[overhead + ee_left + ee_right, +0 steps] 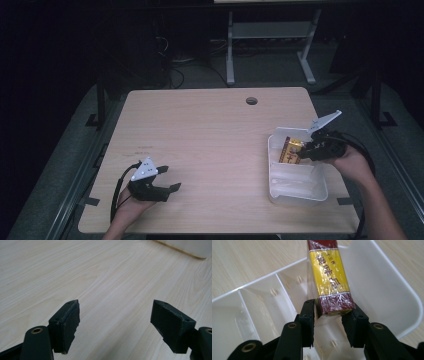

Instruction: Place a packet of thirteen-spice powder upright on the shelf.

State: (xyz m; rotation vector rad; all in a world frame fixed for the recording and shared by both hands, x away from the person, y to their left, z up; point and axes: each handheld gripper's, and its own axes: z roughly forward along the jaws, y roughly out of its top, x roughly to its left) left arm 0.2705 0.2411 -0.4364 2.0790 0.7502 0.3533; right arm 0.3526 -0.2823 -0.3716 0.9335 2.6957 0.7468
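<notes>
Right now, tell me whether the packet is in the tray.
In: the packet sits inside the tray, its near end between the right fingers.

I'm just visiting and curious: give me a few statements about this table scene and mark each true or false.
1. The right gripper has a red and yellow wrapped box between its jaws. True.
2. The box is over a white divided tray. True.
3. The left gripper holds a box too. False: its jaws stand open with nothing between them.
4. The tray sits at the table's left edge. False: it sits near the right edge in the high view.
</notes>
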